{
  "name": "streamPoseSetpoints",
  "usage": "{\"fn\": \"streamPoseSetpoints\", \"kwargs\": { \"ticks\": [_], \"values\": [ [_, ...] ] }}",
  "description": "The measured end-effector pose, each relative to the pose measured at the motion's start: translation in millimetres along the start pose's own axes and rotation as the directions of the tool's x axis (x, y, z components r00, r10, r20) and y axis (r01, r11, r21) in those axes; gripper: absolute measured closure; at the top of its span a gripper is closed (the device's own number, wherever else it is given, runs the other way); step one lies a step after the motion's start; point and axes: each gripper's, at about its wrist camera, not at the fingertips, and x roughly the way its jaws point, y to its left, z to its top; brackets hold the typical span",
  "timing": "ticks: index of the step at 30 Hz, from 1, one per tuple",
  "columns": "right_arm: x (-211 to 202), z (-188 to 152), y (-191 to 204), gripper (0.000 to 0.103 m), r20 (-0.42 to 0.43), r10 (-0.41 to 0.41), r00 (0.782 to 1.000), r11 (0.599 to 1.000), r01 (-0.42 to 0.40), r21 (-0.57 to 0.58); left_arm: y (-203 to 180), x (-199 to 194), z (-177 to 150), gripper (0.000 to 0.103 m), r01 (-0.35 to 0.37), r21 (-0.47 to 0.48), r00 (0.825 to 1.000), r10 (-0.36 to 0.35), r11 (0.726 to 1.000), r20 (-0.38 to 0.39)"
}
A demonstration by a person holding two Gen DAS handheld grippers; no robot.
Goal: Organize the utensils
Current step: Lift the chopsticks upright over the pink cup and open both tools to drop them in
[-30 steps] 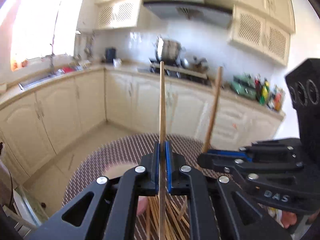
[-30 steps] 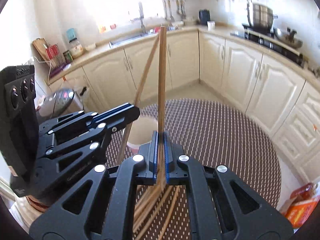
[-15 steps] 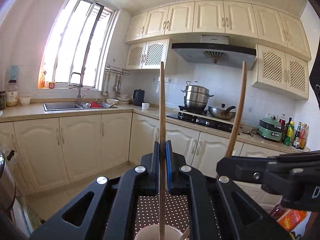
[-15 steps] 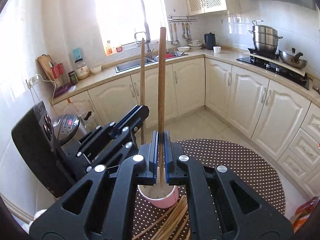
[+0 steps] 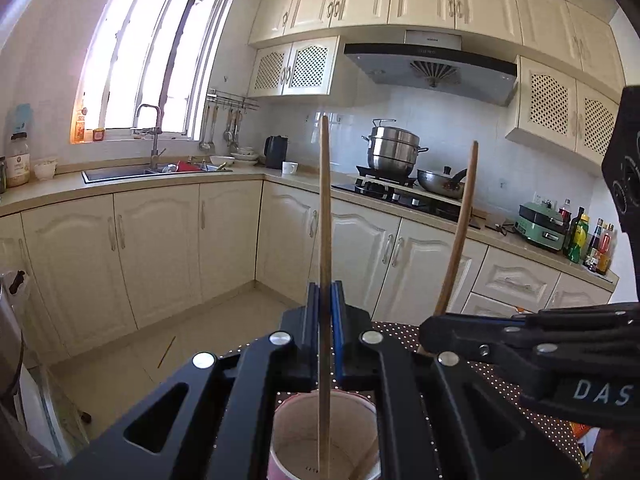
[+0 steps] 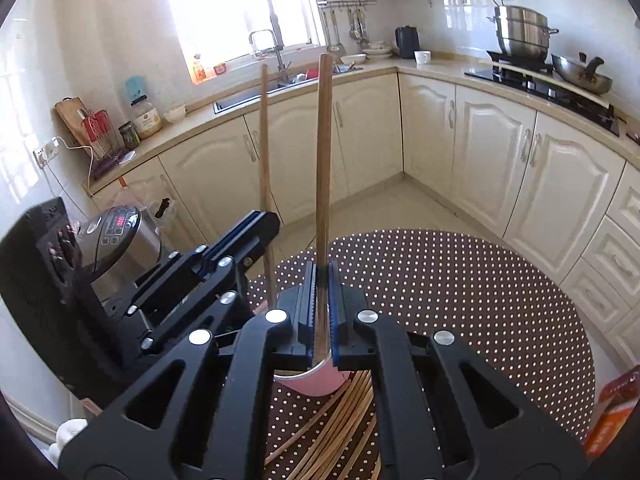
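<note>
Left gripper [image 5: 325,336]: jaws clenched on one wooden chopstick [image 5: 325,208], held upright, its lower end reaching down inside the pink cup [image 5: 324,436] directly beneath.

Right gripper [image 6: 319,312]: jaws clenched on a second chopstick [image 6: 323,152], likewise upright, lower end at the cup's rim; whether it is inside cannot be told from the right wrist view.

Cup: stands on the round brown table with white dots [image 6: 460,288], just beside a loose pile of chopsticks [image 6: 344,420] lying flat at the near edge.

Grippers close together, left one seen at the left in the right wrist view.

Surroundings: cream kitchen cabinets [image 6: 492,152], sink [image 5: 120,174], steel pot [image 5: 394,152] on stove.
</note>
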Motion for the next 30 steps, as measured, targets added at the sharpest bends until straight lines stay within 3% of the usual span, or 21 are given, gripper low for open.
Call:
{"fn": "streamPoseSetpoints", "kwargs": {
  "ticks": [2,3,4,10,15,30],
  "values": [
    [5,-4,-2,0.097,-0.013,0.004,1.000,1.000,-0.003,0.013,2,-1,-1,0.091,0.001,0.004,1.000,-0.001,1.000,-0.016],
    [7,-5,-1,0.097,-0.020,0.005,1.000,1.000,-0.005,0.016,3,-2,-1,0.077,0.001,0.006,1.000,-0.001,1.000,-0.024],
    [9,-6,-1,0.097,-0.028,0.010,1.000,1.000,-0.009,0.022,4,-4,-1,0.075,-0.004,0.008,1.000,0.004,1.000,-0.022],
    [13,-14,1,0.096,-0.043,0.022,0.999,0.999,-0.020,0.047,13,-17,-1,0.074,0.002,0.003,0.999,-0.002,1.000,-0.034],
    [8,-17,3,0.096,-0.040,0.021,0.999,0.998,-0.019,0.052,19,-30,4,0.066,-0.013,0.005,0.999,0.013,1.000,-0.039],
    [-36,-27,-3,0.096,-0.022,0.016,1.000,0.996,-0.014,0.090,20,-75,-2,0.053,-0.003,0.035,0.994,0.007,0.999,-0.113]
  ]
}}
